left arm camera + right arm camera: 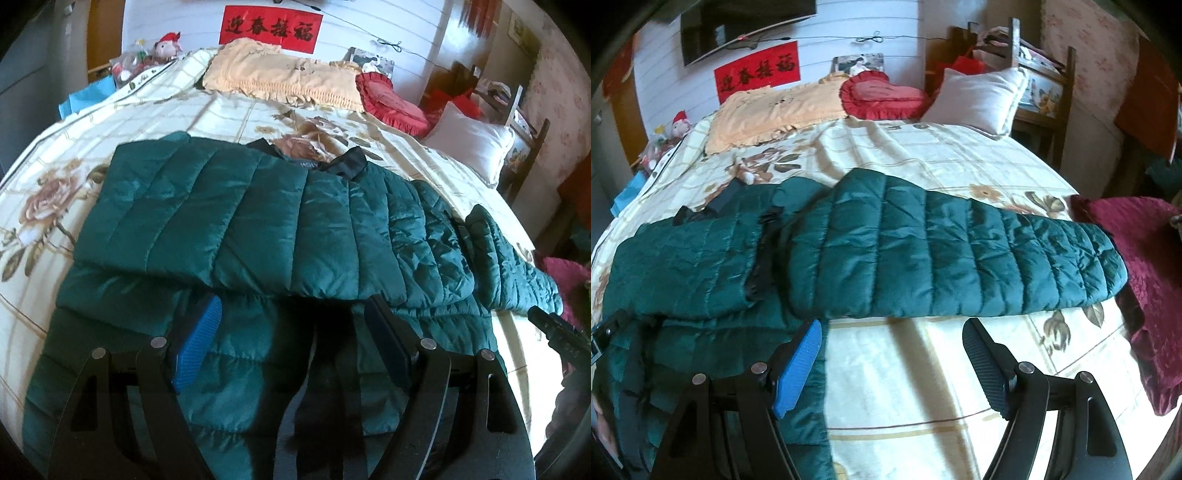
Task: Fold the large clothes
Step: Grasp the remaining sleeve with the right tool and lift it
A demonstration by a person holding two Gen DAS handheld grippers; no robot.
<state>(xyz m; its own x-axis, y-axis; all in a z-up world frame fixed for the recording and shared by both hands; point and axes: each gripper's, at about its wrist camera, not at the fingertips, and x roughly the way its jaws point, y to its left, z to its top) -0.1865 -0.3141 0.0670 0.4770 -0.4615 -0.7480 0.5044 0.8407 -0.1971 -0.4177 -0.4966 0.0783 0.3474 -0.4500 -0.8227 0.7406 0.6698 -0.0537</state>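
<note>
A dark green quilted puffer jacket (pixel 258 221) lies spread on the bed, its left sleeve folded across the body. The right sleeve (pixel 960 254) stretches out to the right over the floral bedspread. My left gripper (pixel 291 310) is open and empty, low over the jacket's lower body. My right gripper (pixel 892 332) is open and empty just in front of the right sleeve's near edge, over bare bedspread. Its blue left pad (pixel 798 369) overlaps the jacket's side edge.
The bed (pixel 923 387) has a cream floral cover. A yellow pillow (pixel 280 77), a red heart cushion (pixel 879 94) and a white pillow (pixel 979 99) lie at its head. A maroon cloth (pixel 1145 266) lies at the right edge. A wooden chair (pixel 1045 96) stands beyond.
</note>
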